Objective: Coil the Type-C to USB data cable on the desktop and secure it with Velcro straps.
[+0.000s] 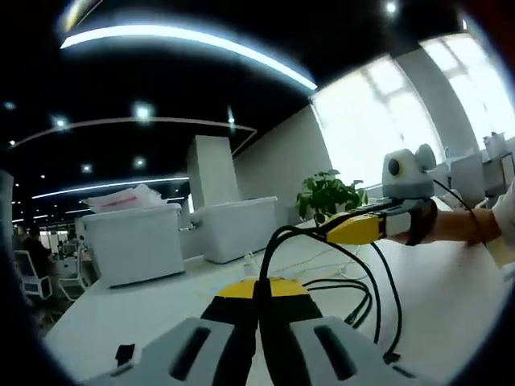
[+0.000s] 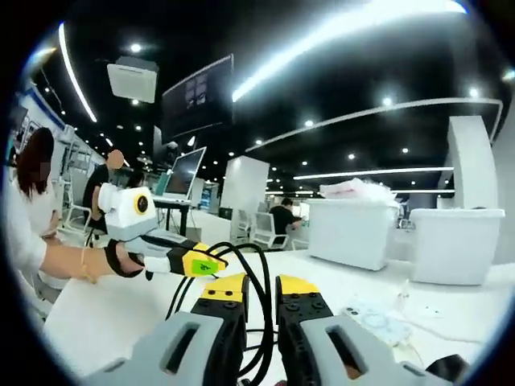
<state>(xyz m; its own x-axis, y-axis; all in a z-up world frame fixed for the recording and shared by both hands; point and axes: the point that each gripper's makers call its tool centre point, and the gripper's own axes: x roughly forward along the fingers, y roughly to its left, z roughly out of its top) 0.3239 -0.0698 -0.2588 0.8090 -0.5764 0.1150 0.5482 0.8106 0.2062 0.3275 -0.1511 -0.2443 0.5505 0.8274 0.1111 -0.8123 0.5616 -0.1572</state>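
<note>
- Left gripper [image 1: 259,299] clamped tight on the black cable [image 1: 364,281], jaws pressed together around it, above the white desktop [image 1: 451,289].
- Right gripper [image 2: 251,291] with jaws narrowly parted, cable strands running between them; grip on them unclear.
- Potted plant [image 1: 328,195] and bright windows in left gripper view.
- Seated people and monitor [image 2: 183,172] in right gripper view.

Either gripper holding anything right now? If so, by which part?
Both hold the black cable. Left gripper is shut on a strand mid-length, with loops hanging beyond. Right gripper has looped strands between its jaws; the jaws look slightly apart, so firm clamping cannot be told.
</note>
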